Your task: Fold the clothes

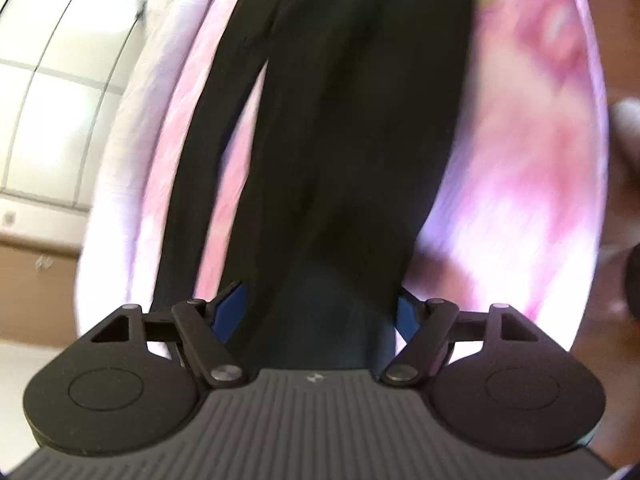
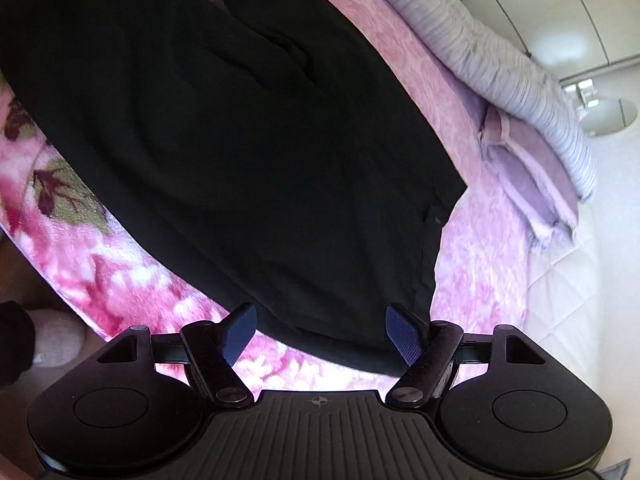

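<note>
A black garment (image 1: pixel 344 128) lies spread on a pink floral blanket (image 1: pixel 520 184), two long dark parts running away from me in the left wrist view. My left gripper (image 1: pixel 320 312) stands open low over its near end, and the cloth passes between the blue pads (image 1: pixel 230 312) without being pinched. In the right wrist view the black garment (image 2: pixel 224 136) fills the middle as a broad panel. My right gripper (image 2: pixel 322 332) hangs open over its near edge, its pads (image 2: pixel 404 334) apart on either side of the hem.
A lilac pillow (image 2: pixel 532 176) and a striped quilt (image 2: pixel 500 60) lie at the far side of the bed. White quilted bedding (image 2: pixel 568 300) shows at the right. Pale wardrobe doors (image 1: pixel 60 80) stand to the left. A pale rounded shape (image 2: pixel 56 336) sits by the blanket's edge.
</note>
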The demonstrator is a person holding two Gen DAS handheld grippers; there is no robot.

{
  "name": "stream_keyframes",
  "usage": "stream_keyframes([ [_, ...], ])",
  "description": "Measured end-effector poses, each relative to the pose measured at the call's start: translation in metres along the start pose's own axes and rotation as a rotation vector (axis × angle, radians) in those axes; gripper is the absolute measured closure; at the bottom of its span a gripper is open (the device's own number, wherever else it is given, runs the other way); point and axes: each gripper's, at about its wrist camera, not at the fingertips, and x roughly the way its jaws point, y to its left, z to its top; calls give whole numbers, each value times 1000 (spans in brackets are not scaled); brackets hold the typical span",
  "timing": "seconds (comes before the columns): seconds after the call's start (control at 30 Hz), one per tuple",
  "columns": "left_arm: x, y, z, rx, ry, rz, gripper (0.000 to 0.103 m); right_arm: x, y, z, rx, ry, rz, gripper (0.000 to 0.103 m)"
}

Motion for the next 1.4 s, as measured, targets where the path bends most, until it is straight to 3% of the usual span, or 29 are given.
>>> stream_keyframes([
  [0.1,15,11,-38,-36,82,37,31,6,9,-4,-39,-3,-23,29],
  [0.17,16,11,-49,-11,59,42,32,14,14,-12,-76,-7,-41,29],
  [0.23,17,12,-55,1,57,33,49,25,18,-23,-137,-8,-54,29],
  [0.43,26,18,-53,-31,149,-33,94,76,6,-56,-306,-38,-112,29],
  [0.63,46,31,-46,-116,302,-38,98,127,-23,-107,-524,-82,-105,29],
  [0.77,57,42,-41,-150,362,-41,98,141,-39,-141,-576,-99,-94,30],
  [0.93,67,50,-42,-168,403,-47,100,168,-54,-138,-586,-179,-169,31],
  [0.97,66,53,-41,-171,410,-51,100,172,-57,-133,-579,-191,-171,37],
  [1.03,66,58,-38,-177,423,-58,100,180,-66,-119,-554,-176,-110,67],
  [1.07,63,64,-37,-183,429,-62,100,181,-71,-114,-539,-162,-65,90],
  [1.2,23,101,-34,-214,448,-63,101,160,-100,-103,-472,-182,-7,98],
  [1.4,-43,187,-21,-286,475,-84,100,109,-170,-66,-464,-262,16,99],
])
